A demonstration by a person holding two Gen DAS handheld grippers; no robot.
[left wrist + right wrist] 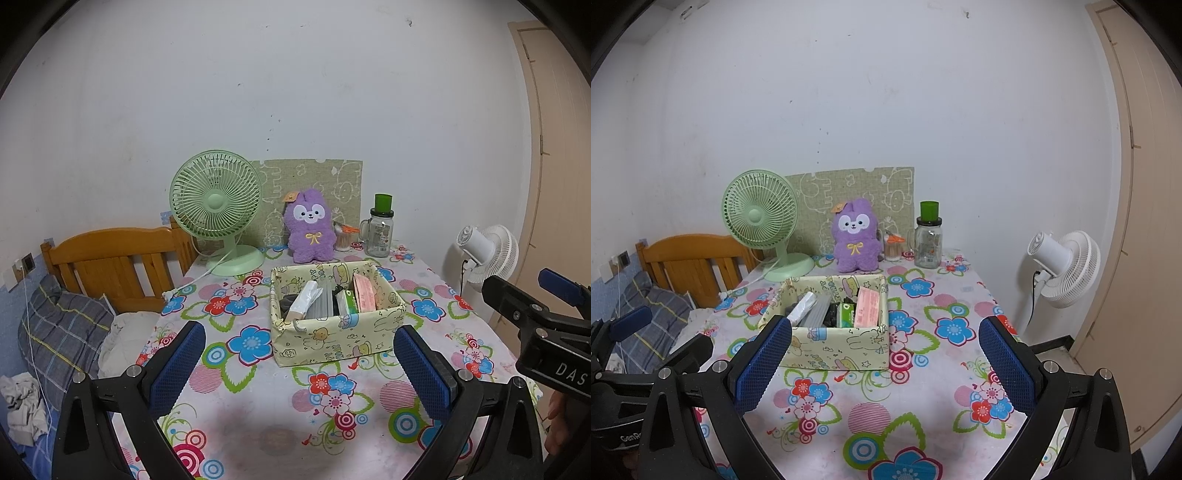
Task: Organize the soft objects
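Both tools, left and right, hang spread, empty; I'd approach the plush squarely, pinching its belly past the box.

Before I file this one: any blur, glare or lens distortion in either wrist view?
Left wrist view: sharp and evenly lit; fisheye bends the door, dark vignette in the corners, a soft shadow on the tablecloth. Right wrist view: same bowing, the purple plush and fabric box are crisp, no glare.
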